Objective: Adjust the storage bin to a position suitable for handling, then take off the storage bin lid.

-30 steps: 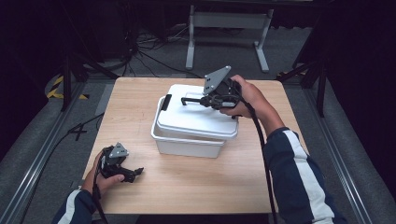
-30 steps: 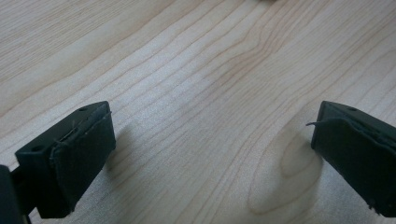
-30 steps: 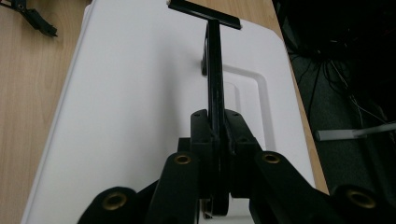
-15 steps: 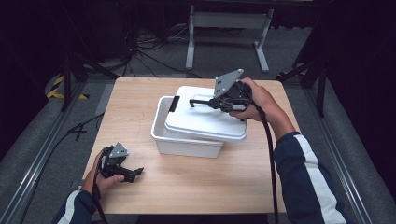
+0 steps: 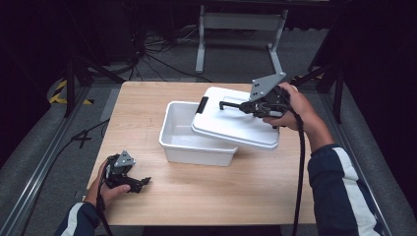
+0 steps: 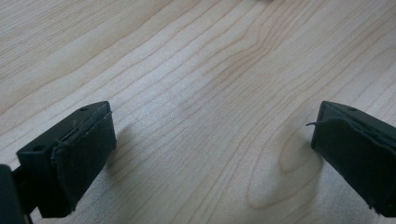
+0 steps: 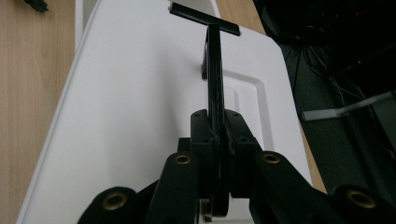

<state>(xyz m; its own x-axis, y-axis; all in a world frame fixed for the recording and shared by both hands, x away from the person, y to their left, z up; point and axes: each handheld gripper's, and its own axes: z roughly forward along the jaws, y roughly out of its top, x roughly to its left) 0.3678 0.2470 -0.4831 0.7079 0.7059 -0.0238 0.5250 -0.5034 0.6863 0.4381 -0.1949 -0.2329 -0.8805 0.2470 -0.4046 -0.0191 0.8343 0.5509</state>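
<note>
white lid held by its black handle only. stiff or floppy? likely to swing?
Probably stiff: the white lid keeps a flat, unsagging shape while the right tool clamps just its thin black handle. Likely light, since that narrow pinch carries it. It may pivot or swing, because it hangs tilted over the white bin from a single grip point.

Hidden under the tilted lid: the right half of the white bin and its inside. Cut off at the bottom edge of the high view: both sleeves. Buried between the right gripper's fingers: the near end of the black handle.
</note>
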